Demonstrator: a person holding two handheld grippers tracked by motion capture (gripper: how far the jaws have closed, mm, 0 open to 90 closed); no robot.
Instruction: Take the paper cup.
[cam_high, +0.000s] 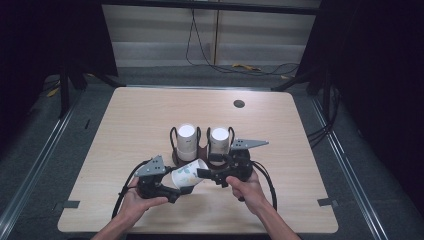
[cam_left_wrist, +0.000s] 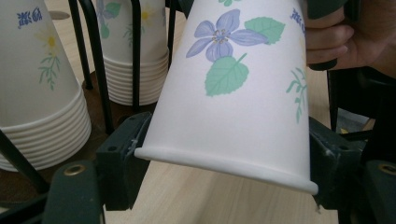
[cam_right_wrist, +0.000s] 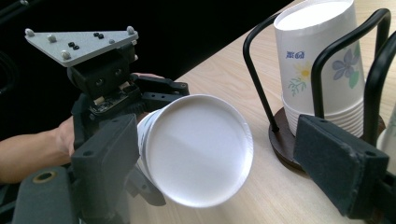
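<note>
paper cup (cam_left_wrist: 233, 102) | left gripper (cam_high: 172, 192) jaws clamping its rim | right gripper (cam_right_wrist: 233, 154) jaws apart

A pale wooden desk (cam_high: 130, 125) is standing on grey floor (cam_high: 65, 150); black cables (cam_high: 200, 50) are trailing along the light back wall (cam_high: 160, 30).

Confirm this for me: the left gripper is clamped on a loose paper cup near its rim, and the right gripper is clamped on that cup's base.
Not quite. The left gripper does clamp the paper cup near its rim, but the right gripper is open: in the right gripper view its jaws stand wide, and the cup's base sits between them ungripped.
</note>
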